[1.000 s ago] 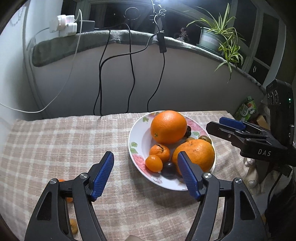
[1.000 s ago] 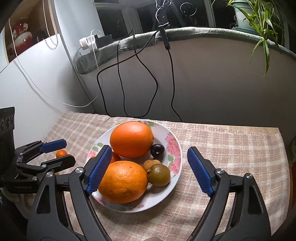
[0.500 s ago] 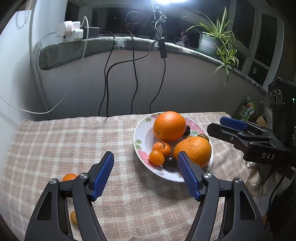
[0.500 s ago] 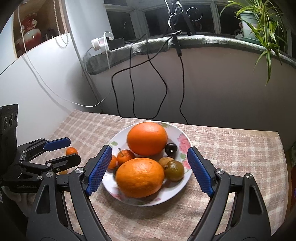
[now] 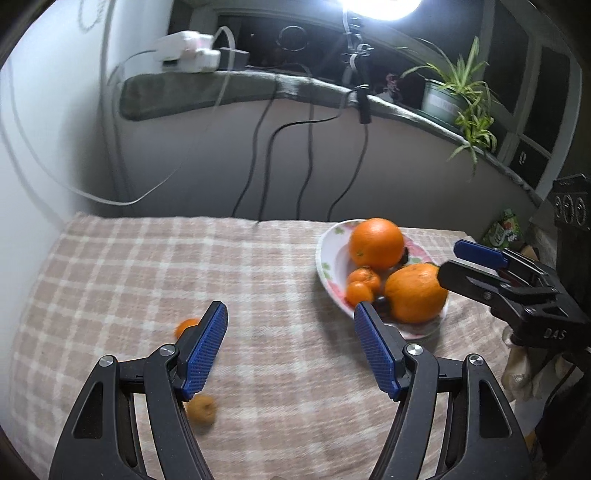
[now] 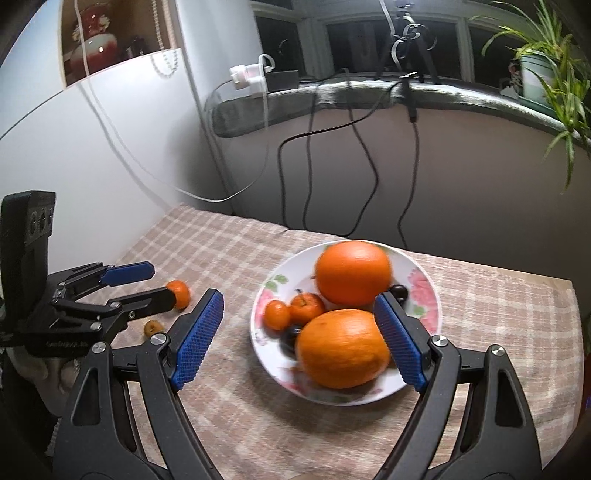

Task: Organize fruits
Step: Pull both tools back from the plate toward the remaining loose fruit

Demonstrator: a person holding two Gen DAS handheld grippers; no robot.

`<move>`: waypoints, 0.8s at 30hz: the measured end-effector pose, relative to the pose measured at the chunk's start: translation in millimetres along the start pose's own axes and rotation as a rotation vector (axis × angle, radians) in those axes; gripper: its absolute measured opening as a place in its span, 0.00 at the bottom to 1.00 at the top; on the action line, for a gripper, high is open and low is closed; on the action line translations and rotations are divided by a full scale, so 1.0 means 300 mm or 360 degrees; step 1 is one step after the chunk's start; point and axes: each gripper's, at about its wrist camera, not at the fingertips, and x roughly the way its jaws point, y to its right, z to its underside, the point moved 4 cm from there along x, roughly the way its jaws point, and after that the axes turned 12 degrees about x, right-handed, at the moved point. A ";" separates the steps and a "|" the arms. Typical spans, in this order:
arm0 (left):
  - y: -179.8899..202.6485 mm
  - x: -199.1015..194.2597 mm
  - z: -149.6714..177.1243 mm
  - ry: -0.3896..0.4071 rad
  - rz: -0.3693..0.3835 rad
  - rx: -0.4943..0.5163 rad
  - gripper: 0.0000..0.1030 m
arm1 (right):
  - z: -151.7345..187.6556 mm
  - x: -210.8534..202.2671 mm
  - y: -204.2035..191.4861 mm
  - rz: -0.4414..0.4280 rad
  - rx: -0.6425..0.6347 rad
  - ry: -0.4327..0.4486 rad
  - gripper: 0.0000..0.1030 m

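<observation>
I hold my left tongs [image 5: 290,349] and right tongs [image 6: 297,338] spread and empty, since two small fruits [image 5: 186,326] lie loose on the bench [image 5: 147,266], apart from the plate [image 6: 424,291] of oranges.

Overhead lamp [image 5: 380,5] glare, motion blur

Both wrist views slant down at the bench [image 5: 258,258] from close, sharing the fruit plate [image 5: 328,258] [image 6: 266,295]
</observation>
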 end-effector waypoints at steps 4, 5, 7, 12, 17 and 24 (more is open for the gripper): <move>-0.068 -0.014 0.030 -0.0013 -0.0005 -0.0076 0.68 | 0.014 0.014 -0.045 -0.0046 -0.0031 -0.0022 0.83; -0.082 -0.016 0.035 -0.0015 -0.0012 -0.0087 0.66 | 0.018 0.018 -0.055 -0.0055 -0.0037 -0.0028 0.83; -0.118 -0.022 0.052 -0.0024 -0.0029 -0.0120 0.64 | 0.026 0.026 -0.075 -0.0074 -0.0057 -0.0043 0.84; -0.184 -0.031 0.095 -0.0051 -0.0057 -0.0185 0.57 | 0.048 0.051 -0.129 -0.0114 -0.0113 -0.0079 0.83; -0.207 -0.042 0.147 -0.0080 -0.0059 -0.0208 0.52 | 0.060 0.081 -0.176 -0.0152 -0.0135 -0.0126 0.83; -0.186 -0.036 0.219 -0.0135 -0.0010 -0.0215 0.43 | 0.064 0.144 -0.244 -0.0201 -0.0156 -0.0186 0.80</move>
